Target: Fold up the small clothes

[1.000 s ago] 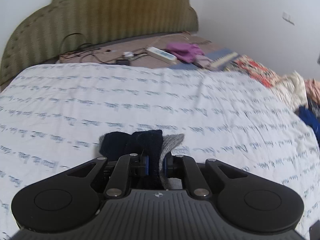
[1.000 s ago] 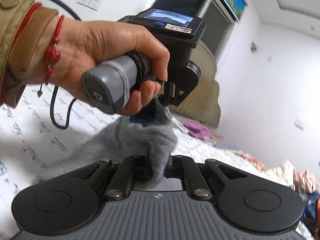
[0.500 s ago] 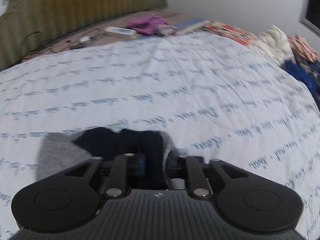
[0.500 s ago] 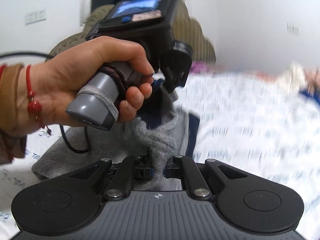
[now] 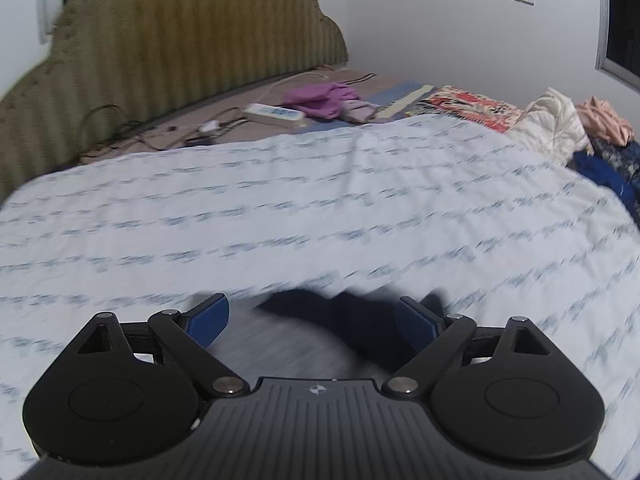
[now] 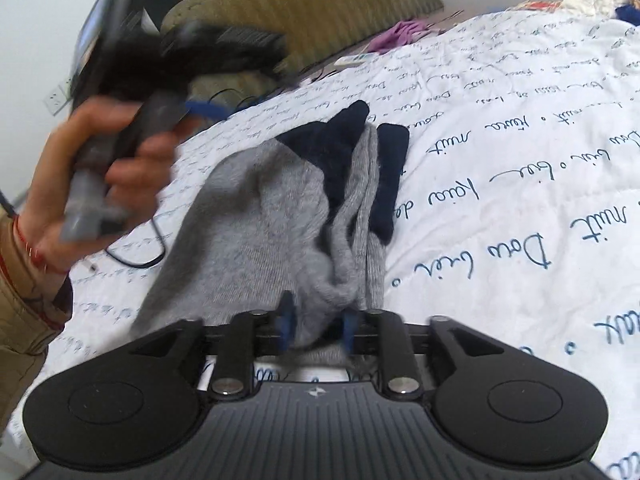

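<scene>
A pair of grey socks with navy toes and heels (image 6: 280,216) lies on the white printed bedsheet (image 6: 500,160). My right gripper (image 6: 316,328) is shut on the grey cuff end of the socks, low over the sheet. My left gripper (image 5: 316,320) is open and empty, just above the blurred socks (image 5: 320,332). In the right wrist view the left gripper (image 6: 200,108) is blurred, held by a hand above and left of the socks' navy end.
A green padded headboard (image 5: 180,52) stands at the back. A power strip (image 5: 276,114), cables and a purple cloth (image 5: 320,98) lie near it. A pile of clothes (image 5: 560,132) sits at the right edge of the bed.
My left gripper has opened, let go of the socks' navy end and lifted away. The socks have dropped flat onto the sheet. My right gripper still holds the cuff end.
</scene>
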`<state>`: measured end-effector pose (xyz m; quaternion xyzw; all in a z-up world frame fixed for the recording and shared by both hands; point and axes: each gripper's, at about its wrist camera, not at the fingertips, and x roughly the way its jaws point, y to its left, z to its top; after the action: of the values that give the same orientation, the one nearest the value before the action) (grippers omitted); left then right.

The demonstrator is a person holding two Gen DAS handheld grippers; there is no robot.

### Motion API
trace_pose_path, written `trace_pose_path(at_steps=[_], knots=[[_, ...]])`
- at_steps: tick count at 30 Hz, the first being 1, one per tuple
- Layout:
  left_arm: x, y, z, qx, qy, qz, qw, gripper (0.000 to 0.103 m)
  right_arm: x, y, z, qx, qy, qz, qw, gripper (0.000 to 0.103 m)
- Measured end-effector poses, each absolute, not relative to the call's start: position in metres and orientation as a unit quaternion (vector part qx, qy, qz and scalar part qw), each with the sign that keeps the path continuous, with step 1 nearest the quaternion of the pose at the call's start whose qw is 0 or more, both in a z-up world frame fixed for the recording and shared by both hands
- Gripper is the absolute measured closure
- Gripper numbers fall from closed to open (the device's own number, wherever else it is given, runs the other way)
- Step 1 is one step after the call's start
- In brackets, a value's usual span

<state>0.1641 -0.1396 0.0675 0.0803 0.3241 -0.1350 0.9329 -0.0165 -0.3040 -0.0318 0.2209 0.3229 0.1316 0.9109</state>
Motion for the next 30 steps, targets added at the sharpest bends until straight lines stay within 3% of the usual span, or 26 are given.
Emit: trace_pose_path(at_steps=[2, 5, 7, 8, 9, 14, 17, 19, 25, 27, 30], knots=[[0.147, -0.116, 0.065, 0.086, 0.317, -0.132, 0.935, 0.009, -0.024, -0.311, -0.035, 0.231, 0.319, 0.146, 0.908, 0.052], [0.119, -0.094, 0.058, 0.099, 0.307, -0.125, 0.938, 0.008, -0.018, -0.320, -0.033, 0.264, 0.304, 0.147, 0.903, 0.051], [0.102, -0.084, 0.051, 0.106, 0.307, -0.126, 0.937, 0.007, -0.009, -0.325, -0.039, 0.301, 0.301, 0.137, 0.894, 0.064], [0.095, -0.082, 0.047, 0.108, 0.308, -0.129, 0.936, 0.007, -0.005, -0.328, -0.044, 0.315, 0.305, 0.131, 0.889, 0.088], [0.089, -0.079, 0.043, 0.111, 0.309, -0.132, 0.935, 0.007, -0.001, -0.329, -0.049, 0.328, 0.313, 0.128, 0.882, 0.093], [0.077, -0.070, 0.032, 0.121, 0.316, -0.121, 0.933, 0.007, -0.009, -0.345, -0.072, 0.404, 0.335, 0.147, 0.839, 0.095], [0.079, -0.074, 0.030, 0.116, 0.325, -0.129, 0.930, 0.007, -0.015, -0.342, -0.073, 0.368, 0.358, 0.148, 0.845, 0.095], [0.081, -0.078, 0.031, 0.118, 0.325, -0.130, 0.929, 0.007, -0.015, -0.343, -0.058, 0.335, 0.369, 0.161, 0.852, 0.091], [0.091, -0.084, 0.036, 0.099, 0.327, -0.126, 0.931, 0.007, 0.029, -0.360, 0.012, 0.229, 0.291, 0.109, 0.923, 0.066], [0.092, -0.088, 0.035, 0.098, 0.333, -0.124, 0.930, 0.007, 0.071, -0.355, 0.014, 0.221, 0.295, 0.101, 0.924, 0.042], [0.090, -0.093, 0.030, 0.104, 0.337, -0.117, 0.929, 0.007, 0.123, -0.344, 0.006, 0.223, 0.315, 0.104, 0.917, 0.042]])
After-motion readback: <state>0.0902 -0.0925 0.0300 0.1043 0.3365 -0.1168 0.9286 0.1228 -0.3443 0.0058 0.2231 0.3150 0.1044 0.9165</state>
